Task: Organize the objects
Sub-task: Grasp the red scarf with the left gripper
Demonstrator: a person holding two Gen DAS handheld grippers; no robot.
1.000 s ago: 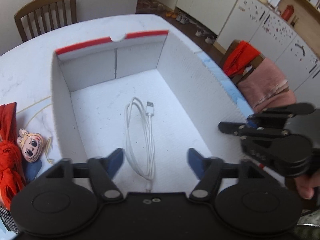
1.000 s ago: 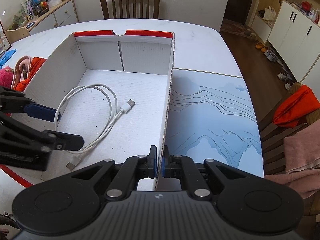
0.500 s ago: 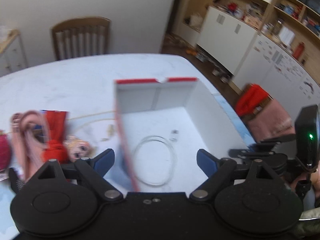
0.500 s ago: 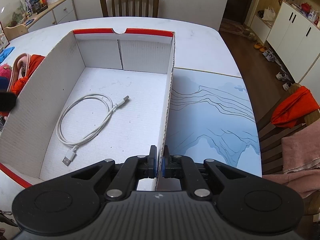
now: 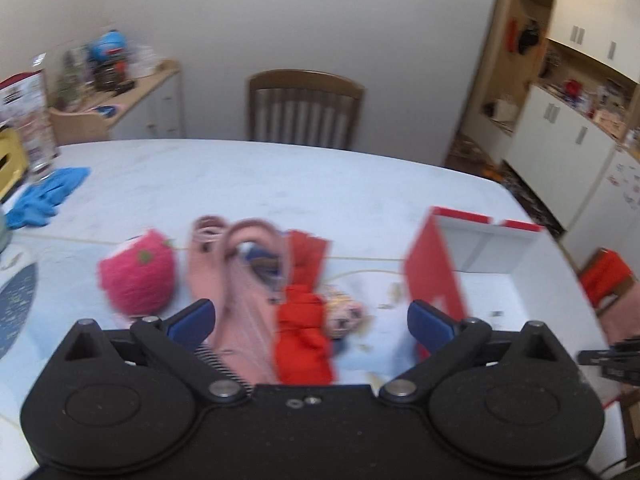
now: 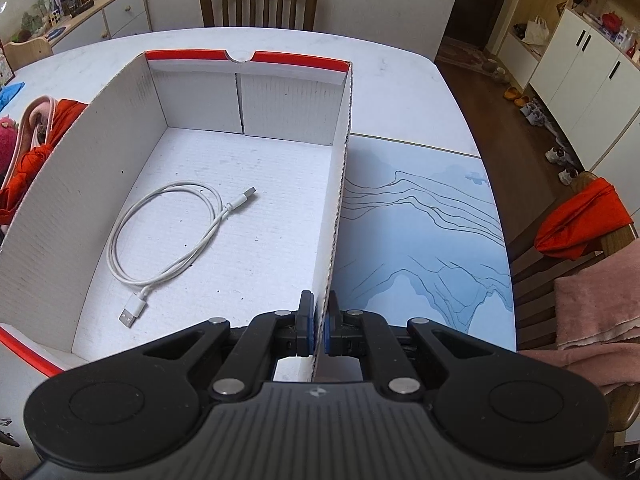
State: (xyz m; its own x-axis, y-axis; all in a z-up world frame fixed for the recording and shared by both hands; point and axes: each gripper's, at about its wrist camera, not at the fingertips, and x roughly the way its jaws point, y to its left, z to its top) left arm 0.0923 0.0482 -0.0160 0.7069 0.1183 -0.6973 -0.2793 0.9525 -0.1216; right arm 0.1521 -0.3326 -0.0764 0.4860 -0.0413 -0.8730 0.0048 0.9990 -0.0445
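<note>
our right gripper (image 6: 318,326) is clenched on the near end of the box's right wall, the thin cardboard edge pinched between its blue pads (image 6: 306,322). the white box (image 6: 60,184) with the red rim sits on the pale table (image 6: 400,80), and inside it a white usb cable (image 6: 168,236) lies coiled on the floor, left of the middle, one plug near the front edge and the other pointing toward the centre. right of the box is a blue placemat (image 6: 420,232) with dark wavy lines.

our left gripper (image 5: 310,318) is released, its jaws having just spread wider, with nothing pressed between them. beyond its blue fingertips (image 5: 192,318) the view is blurred: a pink bag (image 5: 236,280), a red cloth (image 5: 302,320) and a small doll (image 5: 344,310) lie bunched together on the table, with a pink knitted ball (image 5: 136,274) just to their left. the box stands to the right of this heap. a blue glove (image 5: 44,196) lies well apart at the far left, and a wooden chair (image 5: 304,108) stands behind the table.
</note>
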